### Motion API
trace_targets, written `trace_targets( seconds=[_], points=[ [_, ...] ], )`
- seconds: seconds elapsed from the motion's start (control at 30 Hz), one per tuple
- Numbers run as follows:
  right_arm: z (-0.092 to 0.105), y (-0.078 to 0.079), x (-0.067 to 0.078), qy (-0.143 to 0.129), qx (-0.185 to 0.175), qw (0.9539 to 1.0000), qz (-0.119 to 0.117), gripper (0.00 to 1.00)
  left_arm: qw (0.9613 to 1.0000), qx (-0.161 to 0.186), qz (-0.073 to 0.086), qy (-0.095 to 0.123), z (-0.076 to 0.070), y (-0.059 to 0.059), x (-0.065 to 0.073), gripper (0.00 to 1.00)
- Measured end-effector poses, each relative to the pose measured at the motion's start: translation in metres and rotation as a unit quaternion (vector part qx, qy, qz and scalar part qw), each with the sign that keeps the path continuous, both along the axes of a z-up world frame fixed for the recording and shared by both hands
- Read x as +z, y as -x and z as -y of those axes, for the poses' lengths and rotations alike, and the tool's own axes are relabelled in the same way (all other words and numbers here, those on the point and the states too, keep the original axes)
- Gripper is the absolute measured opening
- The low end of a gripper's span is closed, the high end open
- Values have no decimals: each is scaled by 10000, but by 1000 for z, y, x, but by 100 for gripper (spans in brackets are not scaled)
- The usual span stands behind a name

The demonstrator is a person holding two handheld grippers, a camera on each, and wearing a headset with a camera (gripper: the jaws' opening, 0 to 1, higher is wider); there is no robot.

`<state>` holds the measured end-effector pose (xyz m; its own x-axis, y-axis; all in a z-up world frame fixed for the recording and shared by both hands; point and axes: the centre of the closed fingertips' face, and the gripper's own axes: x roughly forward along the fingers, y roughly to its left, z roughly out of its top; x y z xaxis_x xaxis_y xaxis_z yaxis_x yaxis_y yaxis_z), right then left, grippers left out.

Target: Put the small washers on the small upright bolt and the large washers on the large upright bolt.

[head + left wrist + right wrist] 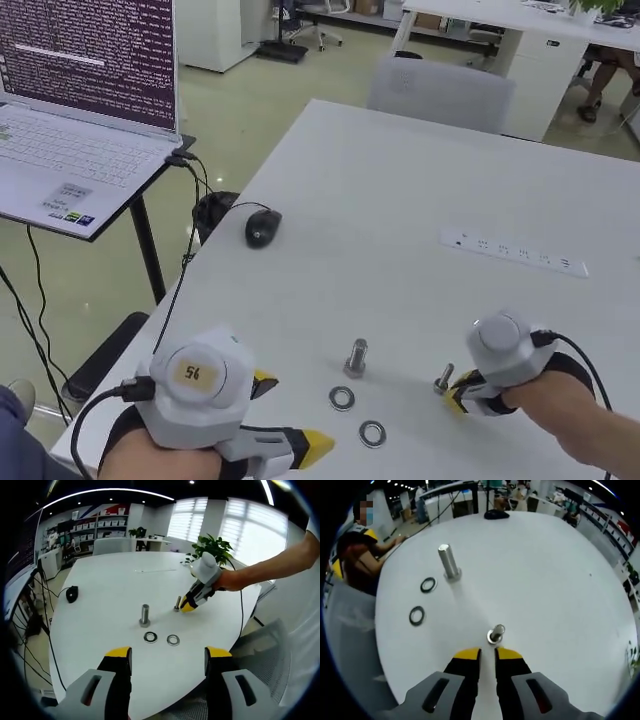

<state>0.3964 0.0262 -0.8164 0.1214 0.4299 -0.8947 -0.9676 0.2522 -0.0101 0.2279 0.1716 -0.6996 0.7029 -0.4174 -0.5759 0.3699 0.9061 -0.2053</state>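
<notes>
Where the washers lie: a first washer (342, 398) and a second washer (372, 433) are seen flat on the table (400, 200), just beside the large bolt (356, 358).
Small bolt (495, 631): upright. Whether the ring at its foot is a washer cannot be told.
Left gripper (169, 653): jaws spread wide, nothing held, aimed toward the washers.
Right gripper (487, 653): jaws drawn almost together, nothing pinched, just short of the small bolt.
Handling: the washers are judged thin, stiff, light and slick. Skating on the smooth table is to be expected.
Hold: the outer rim is best pinched across its width, with the bore left free.
</notes>
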Motion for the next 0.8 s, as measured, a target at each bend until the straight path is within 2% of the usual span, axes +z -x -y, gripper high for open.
trace_targets(
  seconds=[0.2,0.27,0.33,0.4,0.43,0.47,0.5,0.57,0.77,0.8],
  points=[
    [-3,24,-4,-108,312,9992,-208,13,10000,17,-4,22,1,2,-2,58],
    [-13,39,-2,-208,704,9971,-210,14,10000,13,-5,22,2,3,-2,58],
    [-23,53,-4,-226,1130,9932,-185,15,10000,18,-5,39,3,4,-2,58],
    [-33,73,-7,-246,1563,9868,-332,17,10000,23,-1,43,3,4,-3,58],
    [-39,79,-9,-200,1738,9842,-288,20,10000,21,-1,52,4,4,-2,58],
    [-46,80,-7,-300,1847,9822,-153,22,10000,20,3,50,4,5,-2,58],
    [-48,82,-7,-292,1933,9805,-185,24,10000,18,9,42,3,5,-2,58],
    [-58,87,-7,-293,1881,9813,-273,28,10000,36,20,45,2,6,-1,58],
    [-77,100,-8,-243,2328,9720,-232,30,9999,129,44,45,-5,10,1,58],
    [-78,101,-9,-188,2476,9686,-160,30,9999,140,42,41,-5,11,1,58]
  ],
)
